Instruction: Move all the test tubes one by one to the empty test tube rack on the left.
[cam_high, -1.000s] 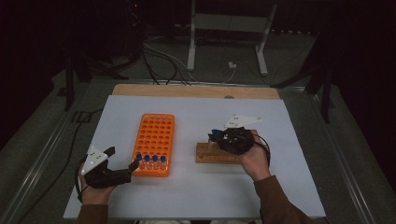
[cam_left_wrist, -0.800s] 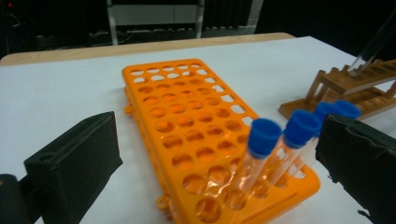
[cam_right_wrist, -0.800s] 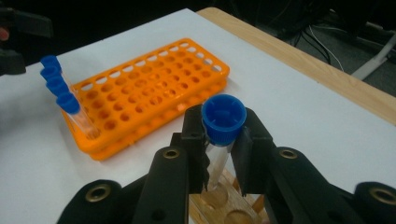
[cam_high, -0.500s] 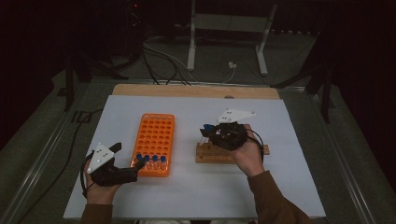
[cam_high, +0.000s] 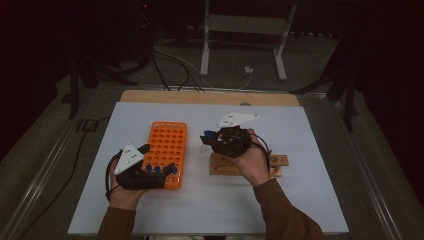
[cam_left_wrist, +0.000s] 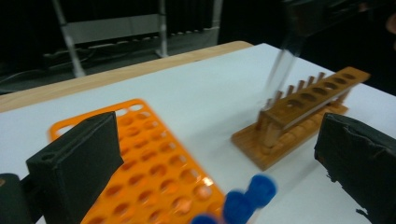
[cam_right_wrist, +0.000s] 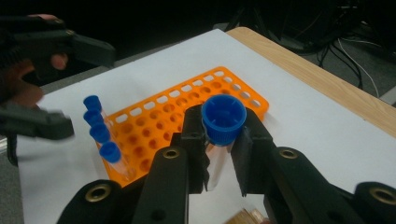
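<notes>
My right gripper (cam_right_wrist: 219, 135) is shut on a clear tube with a blue cap (cam_right_wrist: 223, 119), held upright in the air. In the high view this right gripper (cam_high: 209, 142) hangs above the left end of the wooden rack (cam_high: 247, 166), between it and the orange rack (cam_high: 167, 145). Several blue-capped tubes (cam_right_wrist: 100, 135) stand in the orange rack's near end (cam_high: 161, 170). My left gripper (cam_high: 157, 159) is open beside those tubes, its wide-apart jaws framing the blue caps (cam_left_wrist: 247, 198). The held tube (cam_left_wrist: 280, 70) shows blurred above the wooden rack (cam_left_wrist: 299, 107).
Both racks sit on a white sheet (cam_high: 150, 215) over a wooden tabletop (cam_high: 210, 97). Most holes of the orange rack (cam_left_wrist: 154, 163) stand empty. Cables and a metal stand (cam_high: 240, 45) lie on the dark floor beyond the table.
My right gripper has moved left and upward with the tube, away from the wooden rack. My left hand has moved right, up to the orange rack's near end.
</notes>
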